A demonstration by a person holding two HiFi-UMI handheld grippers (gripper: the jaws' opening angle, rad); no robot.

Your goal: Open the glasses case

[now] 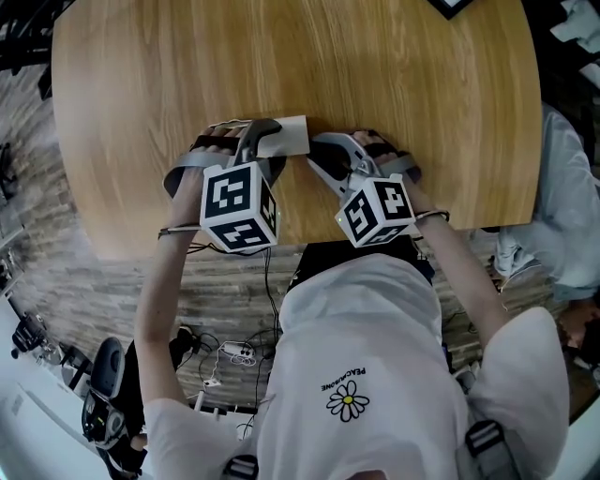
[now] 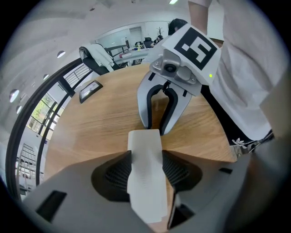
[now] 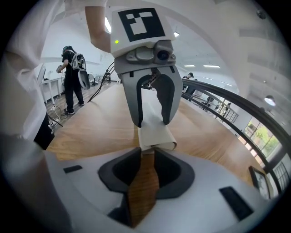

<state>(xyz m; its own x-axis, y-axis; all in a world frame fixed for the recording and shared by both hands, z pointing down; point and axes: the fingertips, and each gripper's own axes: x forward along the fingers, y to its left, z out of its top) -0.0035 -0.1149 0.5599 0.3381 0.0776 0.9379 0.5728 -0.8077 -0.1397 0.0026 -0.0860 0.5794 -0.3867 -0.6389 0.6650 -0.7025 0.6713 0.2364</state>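
Observation:
A pale cream glasses case (image 1: 287, 137) lies on the wooden table (image 1: 281, 56) near its front edge, between my two grippers. The left gripper (image 1: 265, 142) points steeply down and is shut on the case (image 2: 145, 173), with its dark pads against both long sides. Facing it, the right gripper (image 1: 315, 153) meets the case's other end. In the right gripper view, that end of the case (image 3: 156, 133) sits at the tips of the right gripper (image 3: 146, 150), whose narrow jaws pinch the lower edge. Bare wood shows further back between the pads. The case looks closed.
A dark framed object (image 2: 90, 90) lies far back on the table (image 1: 450, 6). A person (image 3: 72, 73) stands on the floor beyond the table. Another person's sleeve (image 1: 562, 206) is at the table's right side. Cables (image 1: 234, 354) lie on the floor below.

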